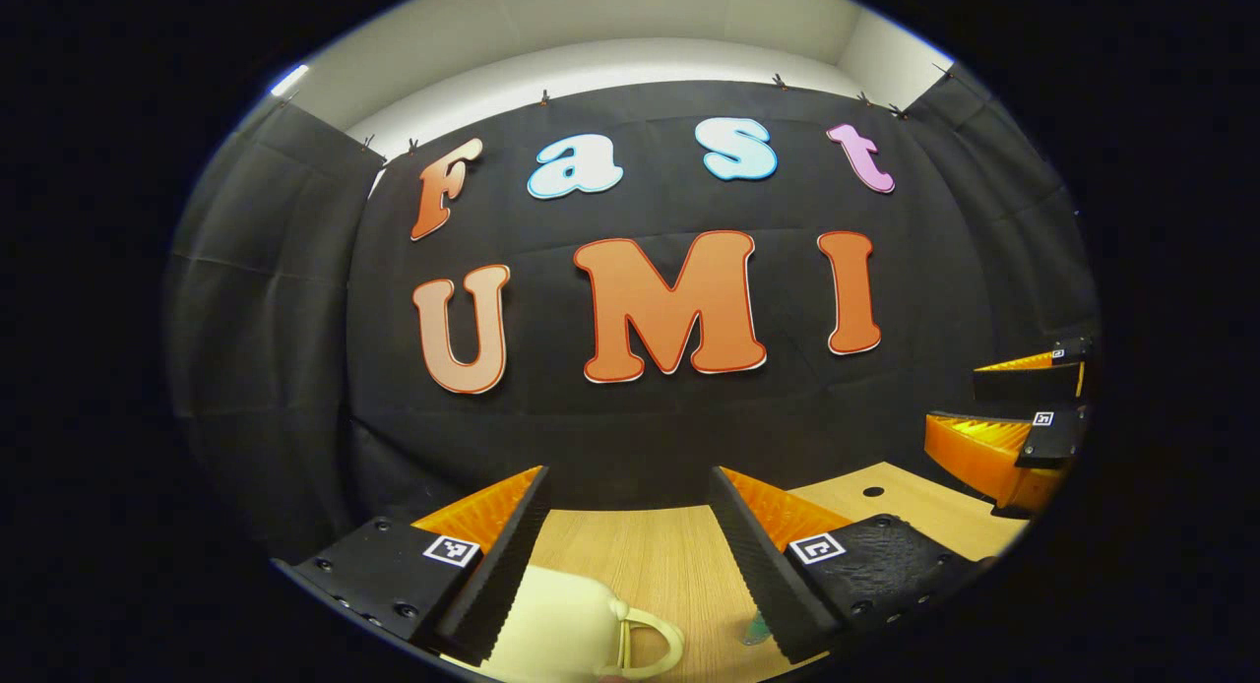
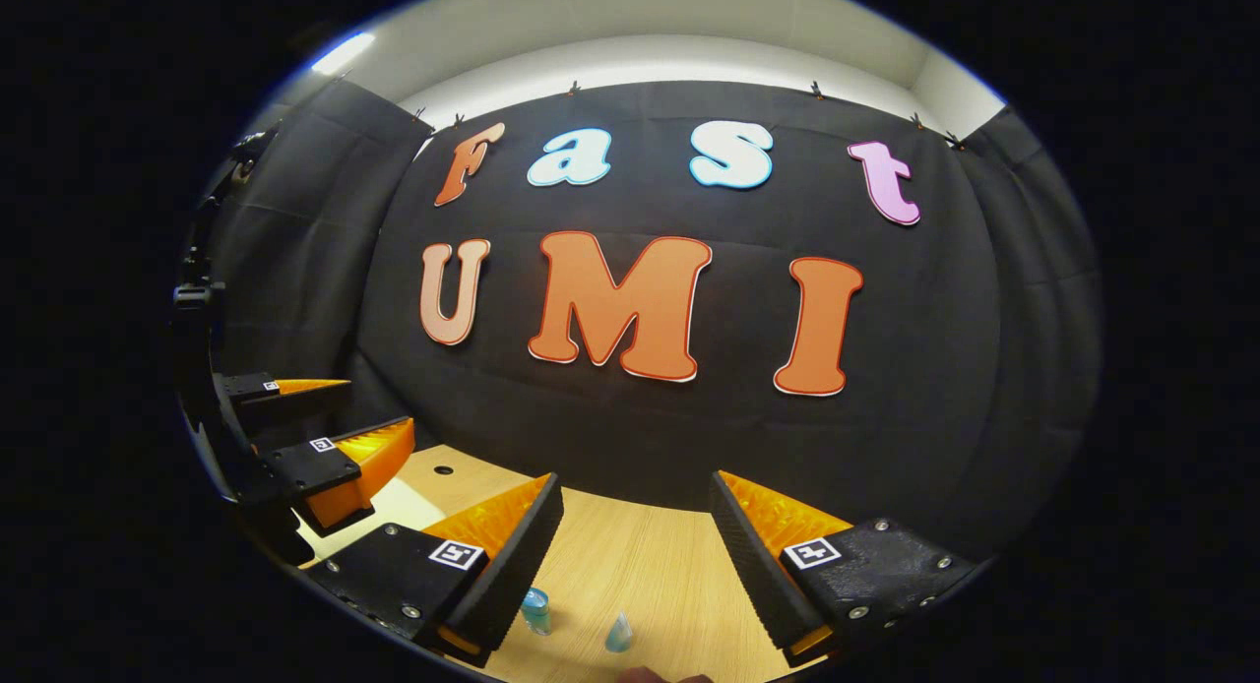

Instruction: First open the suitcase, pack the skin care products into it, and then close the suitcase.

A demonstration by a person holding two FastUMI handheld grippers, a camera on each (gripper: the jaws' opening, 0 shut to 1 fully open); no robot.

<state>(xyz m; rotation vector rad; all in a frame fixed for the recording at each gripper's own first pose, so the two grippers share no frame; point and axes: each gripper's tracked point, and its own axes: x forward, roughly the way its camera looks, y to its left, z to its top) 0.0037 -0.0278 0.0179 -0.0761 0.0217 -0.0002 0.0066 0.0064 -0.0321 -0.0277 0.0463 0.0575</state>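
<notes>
The left gripper view has a cream suitcase (image 1: pixel 556 619) at its near edge, lying on the wooden bench (image 1: pixel 660 555) with its looped handle (image 1: pixel 650 644) pointing right. The left tool (image 1: pixel 630 545) hangs above it with its 2 fingers spread wide, gripping nothing; the left finger (image 1: pixel 497 565) overlaps the suitcase in the picture, but I cannot tell whether it touches. A small greenish item (image 1: pixel 756 629) peeks out beside the right finger. At the far right of this view the right tool (image 1: pixel 1024 417) shows side on, its fingers apart.

The right gripper view has the skin care products instead: a small blue bottle (image 2: pixel 535 609) just beside the left finger (image 2: pixel 512 560) and a pale pointed tube (image 2: pixel 618 632) a little to its right, both on the bench (image 2: pixel 640 565) and apart from each other. The right tool (image 2: pixel 635 545) is level, aimed at the black cloth wall (image 2: pixel 689 437), fingers wide apart and holding nothing. The left tool (image 2: pixel 335 417) sits at the left edge, open too.
</notes>
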